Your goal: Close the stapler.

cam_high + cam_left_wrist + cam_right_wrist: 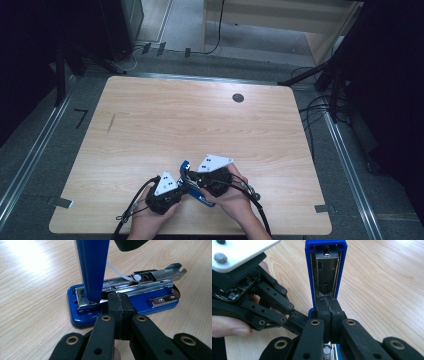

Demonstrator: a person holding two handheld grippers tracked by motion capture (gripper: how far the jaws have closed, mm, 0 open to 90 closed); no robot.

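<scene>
The blue stapler (125, 302) lies on the wooden table (200, 120) near its front edge, with its lid (93, 267) swung up and the metal staple channel (150, 280) open. The left gripper (119, 305) has its jaws pressed together, touching the base beside the hinge. The right gripper (329, 305) also has closed jaws, pushing against the inner side of the raised lid.

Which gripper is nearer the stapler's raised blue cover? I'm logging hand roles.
Right. The right gripper has its shut tips against the raised cover's open underside. The left gripper, also shut, sits low at the staple rail, beside the hinge.
</scene>
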